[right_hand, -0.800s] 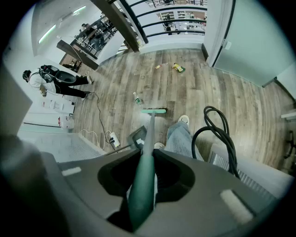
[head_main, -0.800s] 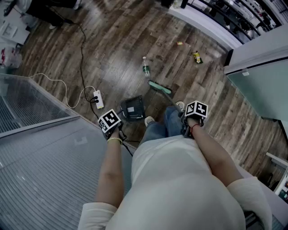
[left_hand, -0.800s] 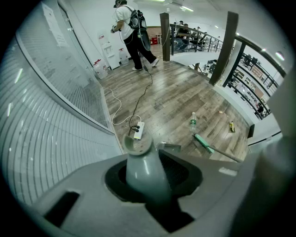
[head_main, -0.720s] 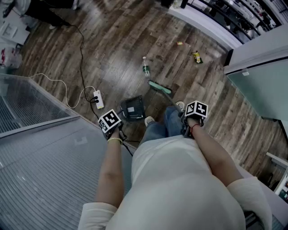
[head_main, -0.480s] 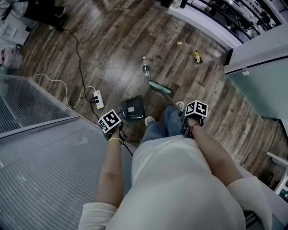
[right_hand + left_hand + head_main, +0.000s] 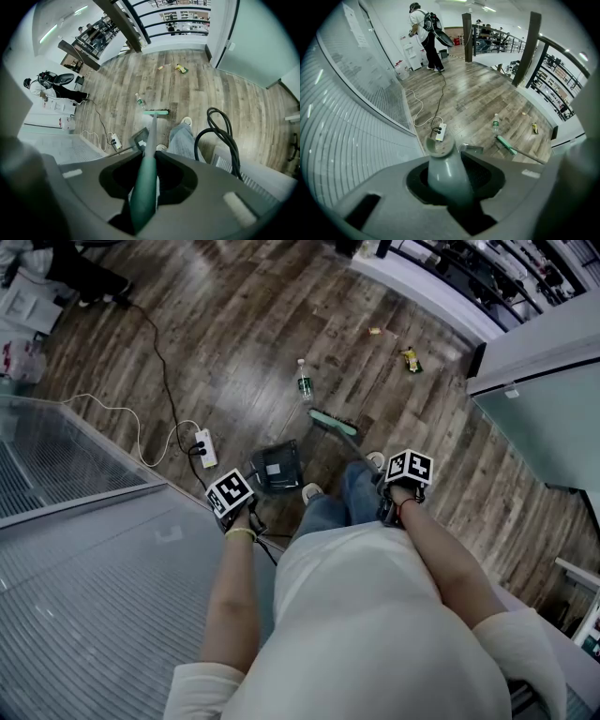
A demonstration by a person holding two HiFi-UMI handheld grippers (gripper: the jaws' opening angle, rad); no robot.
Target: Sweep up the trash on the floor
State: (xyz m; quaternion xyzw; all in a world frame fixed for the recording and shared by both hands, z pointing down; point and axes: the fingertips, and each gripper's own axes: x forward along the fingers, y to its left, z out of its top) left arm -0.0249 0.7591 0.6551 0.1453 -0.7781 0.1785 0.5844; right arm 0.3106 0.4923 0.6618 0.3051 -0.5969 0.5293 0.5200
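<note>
Floor (image 6: 239,343) — matt wood; dustpan (image 6: 275,467) — plastic

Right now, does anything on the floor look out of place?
Yes. Litter lies loose ahead of the broom: a plastic bottle nearest, then a yellow wrapper and a small scrap farther off. A power strip with trailing cables sits left of the dustpan, a possible snag.

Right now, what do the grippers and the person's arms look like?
Both the left gripper and the right gripper have grey moulded bodies, each topped by a cube of black-and-white square markers. A black cable loops beside the right one. The cream sleeves end near the elbows. There is a yellow band on the left wrist and a red band on the right.
</note>
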